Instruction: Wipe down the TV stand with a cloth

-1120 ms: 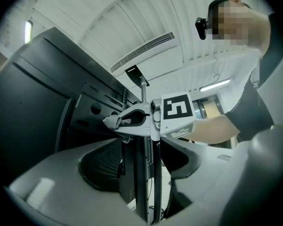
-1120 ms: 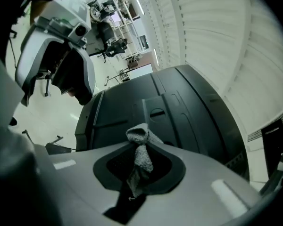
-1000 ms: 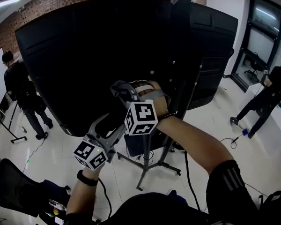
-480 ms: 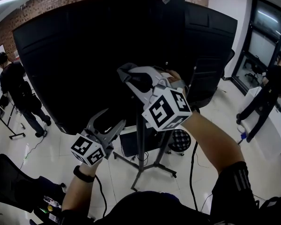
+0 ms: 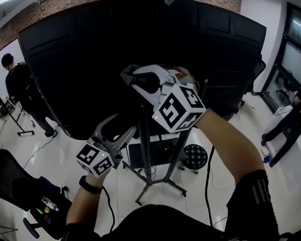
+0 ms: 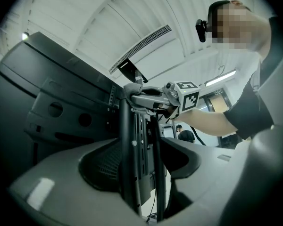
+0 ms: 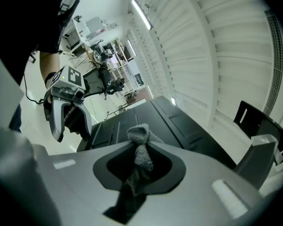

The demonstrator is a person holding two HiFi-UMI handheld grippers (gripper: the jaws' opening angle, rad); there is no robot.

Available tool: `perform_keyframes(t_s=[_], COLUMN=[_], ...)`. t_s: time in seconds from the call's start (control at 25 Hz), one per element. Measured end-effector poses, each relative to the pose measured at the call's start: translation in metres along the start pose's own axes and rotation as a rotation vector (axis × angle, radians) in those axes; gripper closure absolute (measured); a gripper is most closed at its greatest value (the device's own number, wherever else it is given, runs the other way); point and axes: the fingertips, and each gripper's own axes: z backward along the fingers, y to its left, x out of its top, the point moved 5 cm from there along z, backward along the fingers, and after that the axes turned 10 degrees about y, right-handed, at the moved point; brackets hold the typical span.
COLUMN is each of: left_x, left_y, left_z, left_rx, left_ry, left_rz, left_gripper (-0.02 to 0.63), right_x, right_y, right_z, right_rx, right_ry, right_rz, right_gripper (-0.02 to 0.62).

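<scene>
The black back of a big TV (image 5: 80,59) fills the head view, carried on a black stand with a central pole (image 5: 145,149) and splayed feet. My right gripper (image 5: 135,79) is raised against the top of the pole, shut on a grey knitted cloth (image 7: 140,149) that bunches out past its fingertips. The cloth (image 6: 129,89) touches the pole's upper bracket. My left gripper (image 5: 121,129) is lower and just left of the pole, open, nothing held. In the left gripper view the pole (image 6: 127,149) rises beyond the gap between the jaws.
A second black panel (image 5: 231,49) stands at the right of the TV. A black box (image 5: 155,152) and a round stool (image 5: 194,157) sit by the stand's feet. A black chair (image 5: 20,185) is at lower left. People stand at far left (image 5: 17,84) and far right (image 5: 291,119).
My right gripper has risen with the cloth along the pole, from mid height to near its top. The left gripper has stayed low beside the pole.
</scene>
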Motion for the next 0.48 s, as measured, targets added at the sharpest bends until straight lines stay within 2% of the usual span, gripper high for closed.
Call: perform_keyframes(t_s=[0.16,0.48], left_x=[-0.007,-0.025], left_y=[-0.014,-0.027], left_z=[-0.013,-0.021], left_rx=[0.053,0.188], left_ry=[0.014,0.038], left_rz=[0.005,0.029], left_gripper=[0.328,0.328], right_x=[-0.013,-0.03], right_y=[0.013,0.016], right_z=[0.004,0.013], right_rx=[-0.007,0.018], right_ry=[-0.036,-0.152], right_rz=[0.092,0.071], right_gripper=[0.546,0.546])
